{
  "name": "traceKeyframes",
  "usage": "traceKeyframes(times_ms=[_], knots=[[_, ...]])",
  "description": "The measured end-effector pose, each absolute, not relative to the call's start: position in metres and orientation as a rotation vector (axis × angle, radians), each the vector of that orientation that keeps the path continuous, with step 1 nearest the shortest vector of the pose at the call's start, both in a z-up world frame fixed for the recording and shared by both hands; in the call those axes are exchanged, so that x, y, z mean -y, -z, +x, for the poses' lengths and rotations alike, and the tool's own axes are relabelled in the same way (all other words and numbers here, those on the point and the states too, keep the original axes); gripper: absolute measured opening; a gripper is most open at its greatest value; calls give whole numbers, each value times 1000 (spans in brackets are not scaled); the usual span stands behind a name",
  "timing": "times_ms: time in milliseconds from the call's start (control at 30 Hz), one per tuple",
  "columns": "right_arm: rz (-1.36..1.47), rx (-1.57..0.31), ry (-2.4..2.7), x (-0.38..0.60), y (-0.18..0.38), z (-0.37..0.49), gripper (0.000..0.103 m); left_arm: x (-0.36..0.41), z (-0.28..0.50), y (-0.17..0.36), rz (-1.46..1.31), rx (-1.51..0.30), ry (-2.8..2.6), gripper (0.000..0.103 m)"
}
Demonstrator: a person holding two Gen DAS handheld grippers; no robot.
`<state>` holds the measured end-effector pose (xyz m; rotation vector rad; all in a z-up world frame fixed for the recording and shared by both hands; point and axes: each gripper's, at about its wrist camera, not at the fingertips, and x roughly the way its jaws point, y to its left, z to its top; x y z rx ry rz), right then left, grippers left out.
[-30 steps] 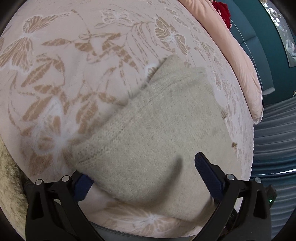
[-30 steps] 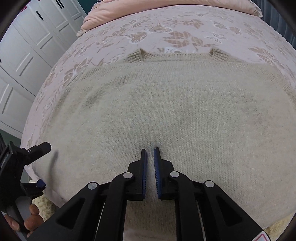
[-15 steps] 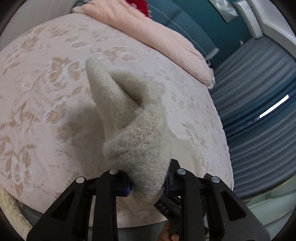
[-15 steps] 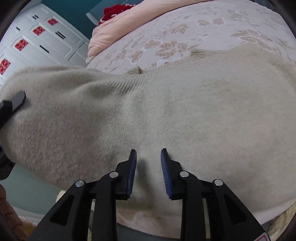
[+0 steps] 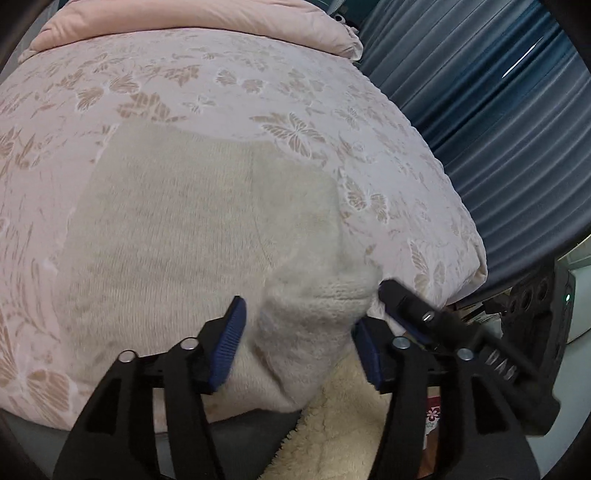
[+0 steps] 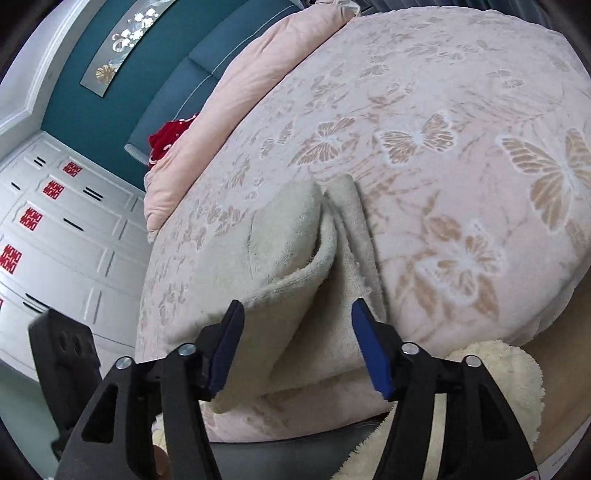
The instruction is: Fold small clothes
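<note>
The small beige knitted sweater (image 5: 192,236) is lying folded over on the pink butterfly-patterned bedspread (image 5: 258,85), its near corner bunching at the bed's edge. The left gripper (image 5: 299,336) and right gripper (image 6: 297,347) are both standing wide open around loose folds (neither is pinching anything), so the top layer is risking sliding off or springing open.

Beyond the folded sweater (image 5: 192,236), bare bedspread (image 5: 229,85) is left open up to the pink duvet (image 5: 192,18). Passage at the sweater's near corner is blocked by the right gripper (image 5: 406,314), crowded against it.
</note>
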<state>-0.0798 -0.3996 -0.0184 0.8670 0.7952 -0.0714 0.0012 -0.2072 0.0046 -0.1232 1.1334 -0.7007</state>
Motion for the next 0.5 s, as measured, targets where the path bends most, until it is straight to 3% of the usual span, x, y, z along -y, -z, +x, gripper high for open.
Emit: traceKeyframes(times_ms=[33,100,267,400,433,467,500], knots=[[871,-789,48,398,17,-80,74,199,-7,-5,-101,-1111,698,81],[891,-797,-4,402,19,-79,79,183,-21,-4,-13,-1052,685,89],[1032,-869,-82,399,36,-62,80,145,-39,11,292,-934,545,93],[1049,-997,-35,388,48,-45,81,128,-24,31,353,-954,458,93],[1034,-1019,-26,384,50,-40,76,127,-20,38,371,-971,443,93],[1004,-1027,-38,378,48,-33,65,127,-17,42,379,-981,435,93],[950,-1045,-49,372,43,-25,30,127,-16,45,380,-983,436,93]])
